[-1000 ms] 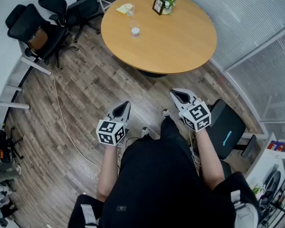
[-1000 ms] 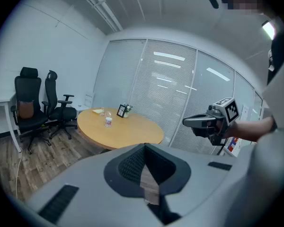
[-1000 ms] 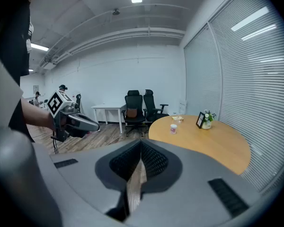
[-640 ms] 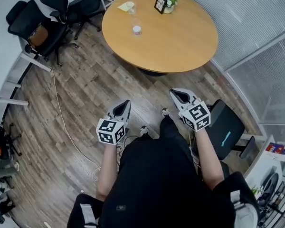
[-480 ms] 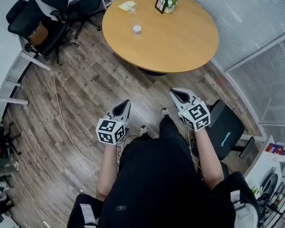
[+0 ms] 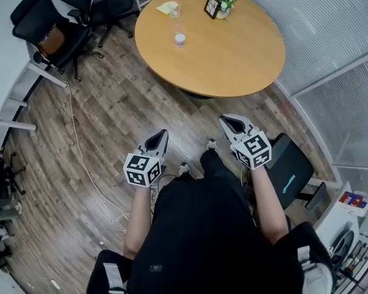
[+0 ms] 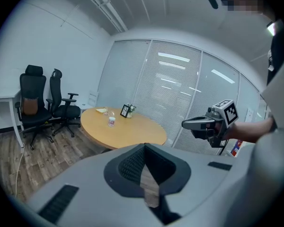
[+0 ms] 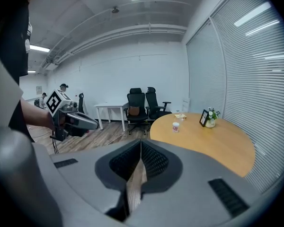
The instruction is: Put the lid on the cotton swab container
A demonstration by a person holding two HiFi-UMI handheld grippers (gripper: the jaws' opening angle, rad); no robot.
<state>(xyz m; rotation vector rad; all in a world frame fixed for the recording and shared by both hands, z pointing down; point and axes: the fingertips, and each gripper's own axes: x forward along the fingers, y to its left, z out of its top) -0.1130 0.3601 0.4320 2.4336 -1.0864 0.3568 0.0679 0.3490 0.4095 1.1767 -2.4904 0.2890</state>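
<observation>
A small white cotton swab container (image 6: 180, 40) with a red label stands on the round wooden table (image 6: 233, 54), far ahead of me. Beyond it, a small clear object (image 6: 175, 9) that may be the lid sits next to a yellow paper (image 6: 165, 7). My left gripper (image 6: 161, 135) and right gripper (image 6: 227, 121) hover over the wood floor, well short of the table, both shut and empty. The container (image 7: 111, 121) shows far off in the left gripper view, and the container (image 8: 175, 126) also in the right gripper view.
A picture frame (image 6: 211, 6) and a flower pot (image 6: 224, 2) stand at the table's far side. Black office chairs (image 6: 46, 32) stand at the left by a white desk. Another chair (image 6: 291, 167) is at my right, and a cable (image 6: 80, 152) runs across the floor.
The head view has shifted slightly, so the table sits a little further right in the picture. Both grippers keep the same pose and stay shut.
</observation>
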